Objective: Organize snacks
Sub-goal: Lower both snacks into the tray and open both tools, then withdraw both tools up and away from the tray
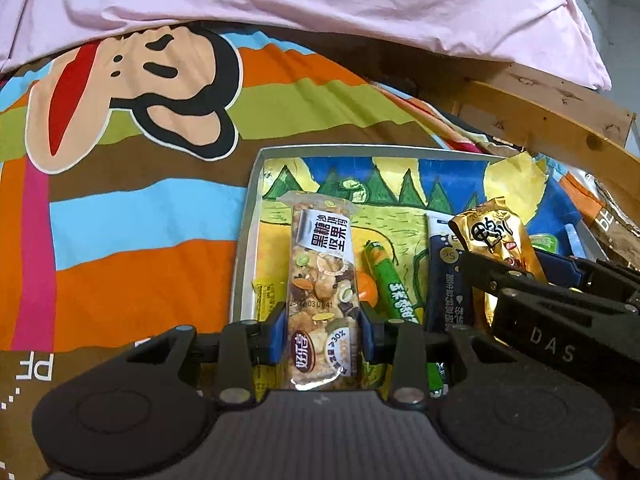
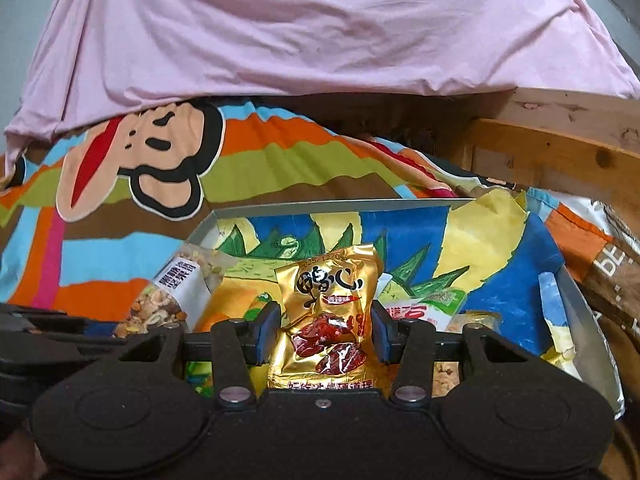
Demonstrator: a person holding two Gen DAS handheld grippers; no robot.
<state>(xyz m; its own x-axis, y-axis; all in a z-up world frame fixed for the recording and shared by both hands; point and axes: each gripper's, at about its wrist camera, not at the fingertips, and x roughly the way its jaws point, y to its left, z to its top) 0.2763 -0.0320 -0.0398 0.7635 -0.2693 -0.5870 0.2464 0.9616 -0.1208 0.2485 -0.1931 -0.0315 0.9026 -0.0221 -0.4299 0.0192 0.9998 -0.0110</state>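
Observation:
My left gripper [image 1: 322, 330] is shut on a clear-wrapped nut bar [image 1: 322, 276], its blue pads pressing both long sides; the bar hangs over the near left part of a shallow grey tray [image 1: 246, 236] lined with a painted landscape. My right gripper [image 2: 324, 330] is shut on a gold snack pouch [image 2: 330, 312] with red meat printed on it, held over the tray's [image 2: 580, 300] middle. The left wrist view shows that gold pouch [image 1: 496, 236] and the right gripper [image 1: 500, 276] at the right. The nut bar [image 2: 172, 292] shows at the left of the right wrist view.
In the tray lie a green stick pack [image 1: 394, 288], a dark blue packet [image 1: 444, 272], an orange sweet [image 1: 370, 292] and a green-and-white packet [image 2: 424, 308]. The tray rests on a striped cartoon bedspread [image 1: 132, 208]. Pink bedding [image 1: 320, 0] lies behind, a wooden frame [image 1: 540, 112] to the right.

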